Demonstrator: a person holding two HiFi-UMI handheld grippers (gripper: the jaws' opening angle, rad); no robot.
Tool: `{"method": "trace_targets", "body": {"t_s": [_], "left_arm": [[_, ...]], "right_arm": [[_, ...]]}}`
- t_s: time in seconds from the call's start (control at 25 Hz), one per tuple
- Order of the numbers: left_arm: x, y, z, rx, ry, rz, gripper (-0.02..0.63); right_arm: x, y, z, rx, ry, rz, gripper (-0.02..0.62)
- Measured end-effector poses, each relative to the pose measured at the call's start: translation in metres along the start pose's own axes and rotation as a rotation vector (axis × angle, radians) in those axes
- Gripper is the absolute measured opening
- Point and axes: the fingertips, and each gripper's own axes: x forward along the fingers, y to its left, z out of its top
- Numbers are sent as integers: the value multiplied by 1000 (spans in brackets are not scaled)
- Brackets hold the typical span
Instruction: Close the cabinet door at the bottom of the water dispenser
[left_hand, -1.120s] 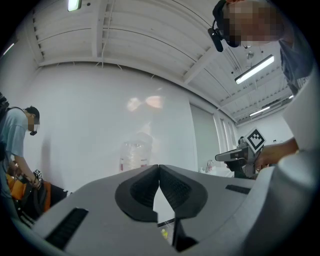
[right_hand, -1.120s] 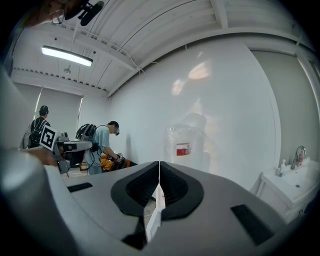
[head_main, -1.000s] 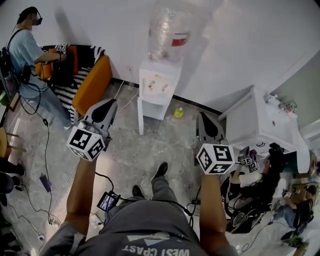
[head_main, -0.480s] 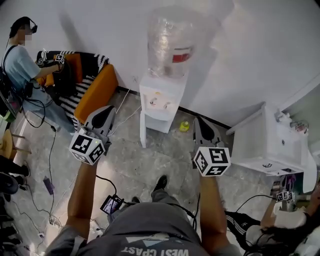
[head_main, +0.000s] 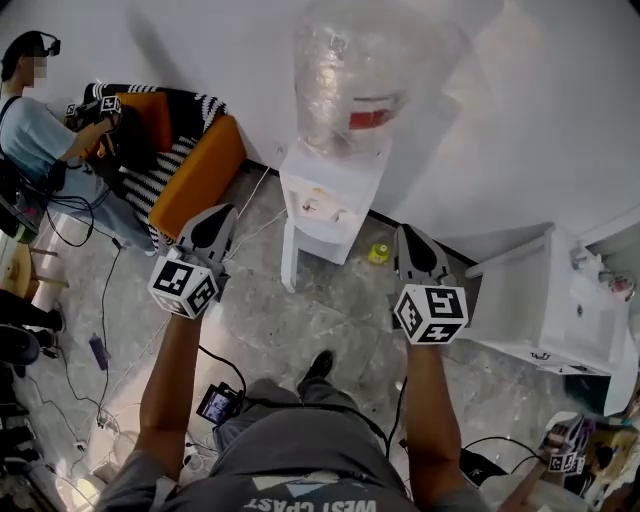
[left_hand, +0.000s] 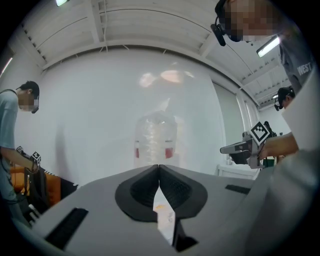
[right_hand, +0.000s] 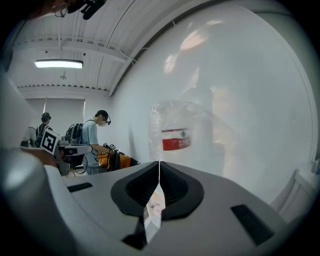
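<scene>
The white water dispenser (head_main: 332, 203) stands against the wall with a clear bottle (head_main: 352, 78) on top. Its bottom cabinet door (head_main: 289, 256) hangs open toward the left. My left gripper (head_main: 224, 211) is shut and empty, held left of the door and apart from it. My right gripper (head_main: 405, 232) is also shut and empty, to the right of the dispenser. In the left gripper view the bottle (left_hand: 156, 137) shows ahead over the shut left gripper (left_hand: 159, 166). In the right gripper view the bottle (right_hand: 175, 131) rises above the shut right gripper (right_hand: 159, 163).
An orange sofa (head_main: 190, 168) with a striped cover stands left of the dispenser, a person (head_main: 28, 125) beside it. A white cabinet (head_main: 545, 300) is at the right. A small yellow-green object (head_main: 378, 253) lies on the floor by the dispenser. Cables and a small screen (head_main: 215, 405) lie near my feet.
Both grippers have moved forward toward the dispenser, which now looks larger and closer. Both pairs of jaws stayed shut.
</scene>
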Motion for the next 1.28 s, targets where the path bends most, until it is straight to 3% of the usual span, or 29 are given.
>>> {"method": "trace_targets", "body": {"t_s": [0.36,0.6,1.28], "left_arm": [[35,21,-71,-47,90,15,17],[58,33,-153,-121,183,3,18],[96,54,-390,-226,448,-49,18]], "right_arm": [[39,-19,-44,26,37,-22,31],[62,-23,-93,49,89,-51,31],[127,-38,-279,156,209,-124,37]]}}
